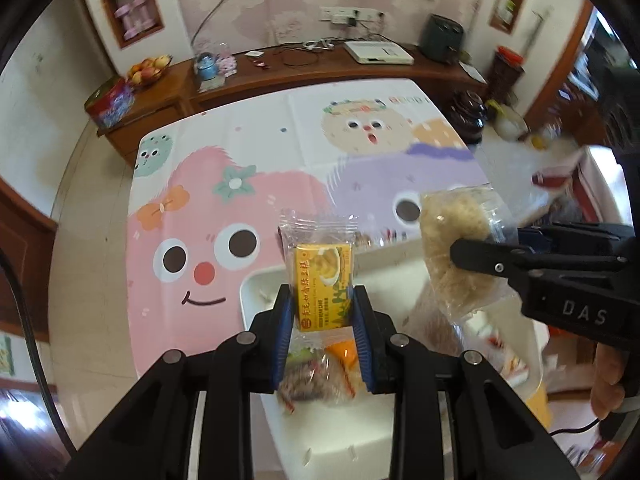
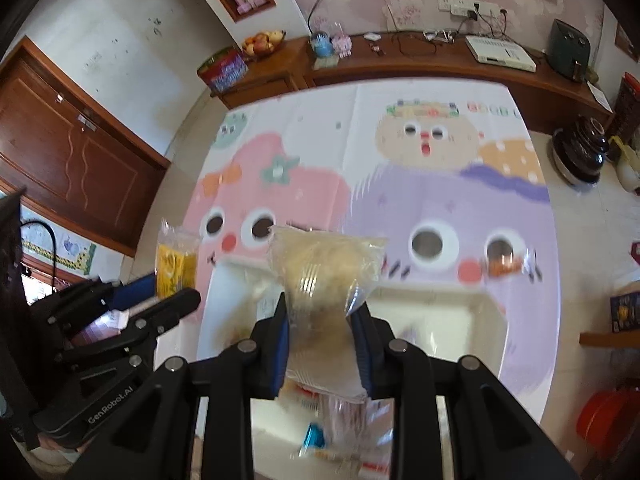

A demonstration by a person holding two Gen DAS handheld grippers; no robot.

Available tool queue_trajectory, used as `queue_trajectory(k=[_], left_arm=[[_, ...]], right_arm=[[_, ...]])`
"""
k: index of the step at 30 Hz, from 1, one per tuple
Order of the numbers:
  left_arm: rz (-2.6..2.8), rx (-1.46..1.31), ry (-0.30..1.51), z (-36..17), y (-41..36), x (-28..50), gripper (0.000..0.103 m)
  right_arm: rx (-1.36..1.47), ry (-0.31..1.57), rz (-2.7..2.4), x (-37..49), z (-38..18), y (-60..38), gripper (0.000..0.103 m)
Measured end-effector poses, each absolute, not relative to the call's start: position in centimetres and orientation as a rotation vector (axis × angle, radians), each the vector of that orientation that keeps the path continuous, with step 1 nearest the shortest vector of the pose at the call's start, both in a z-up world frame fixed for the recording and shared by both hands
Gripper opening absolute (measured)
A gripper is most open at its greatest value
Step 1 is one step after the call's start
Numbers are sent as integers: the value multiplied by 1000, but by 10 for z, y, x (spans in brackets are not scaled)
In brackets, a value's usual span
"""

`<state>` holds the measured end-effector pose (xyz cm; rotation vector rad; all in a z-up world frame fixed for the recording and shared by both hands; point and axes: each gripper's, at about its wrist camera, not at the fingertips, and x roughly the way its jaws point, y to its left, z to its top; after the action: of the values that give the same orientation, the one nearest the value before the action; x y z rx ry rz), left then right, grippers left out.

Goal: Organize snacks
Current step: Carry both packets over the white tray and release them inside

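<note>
My left gripper (image 1: 322, 300) is shut on a yellow mung bean cake (image 1: 322, 280) in a clear wrapper, held above a white tray (image 1: 256, 288). My right gripper (image 2: 322, 312) is shut on a beige round pastry in a clear bag (image 2: 320, 268), held above the same tray (image 2: 480, 320). In the left wrist view the right gripper (image 1: 472, 258) and its pastry (image 1: 452, 236) are to the right. In the right wrist view the left gripper (image 2: 160, 296) and the yellow cake (image 2: 174, 264) are to the left. More wrapped snacks (image 1: 316, 372) lie in the tray under the left gripper.
The tray rests on a cartoon-print mat (image 1: 224, 200) on the floor. A wooden sideboard (image 1: 280, 76) with a fruit bowl (image 1: 148, 68) and a white box stands behind. A dark pot (image 2: 580, 152) sits at the mat's right. A small wrapped snack (image 2: 508, 264) lies on the mat.
</note>
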<state>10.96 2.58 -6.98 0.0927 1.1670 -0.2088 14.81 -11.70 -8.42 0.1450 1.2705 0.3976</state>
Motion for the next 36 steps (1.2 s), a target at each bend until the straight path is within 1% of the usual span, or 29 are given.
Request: queue_trajectory(k=[10,18,28,30,31,32,33,34,36], left_arm=[[-321,227,1195,-80,5,67,27],[-415,298,1210,-101,-15,35,27],[-440,314,1211,-110,-19,21,28],[-433,304,1208,-109,-19,20,37],[-434,300,1205,-108,-19,19,53],[-430,298,1199,-106,-18,19,73],[-422,296,1185,-104,-17,18,79],[-418,293,1172,-101,-17,18,83],[-415,290,1148,-95,-16,17,83]], right_arm=[[138,1383,314,89,-105,-125,28],[127,1400,222,63,-110,-135,28],[108,1404,184,43,-118,-135,29],[116,1402,187,38,-117,-137,31],[119,1403,188,37,-117,-138,34],[121,1401,185,35,-117,-139,38],[122,1396,178,34,-116,-141,40],[124,1390,173,34,-114,-142,43],[131,1373,163,32,-110,-144,44]])
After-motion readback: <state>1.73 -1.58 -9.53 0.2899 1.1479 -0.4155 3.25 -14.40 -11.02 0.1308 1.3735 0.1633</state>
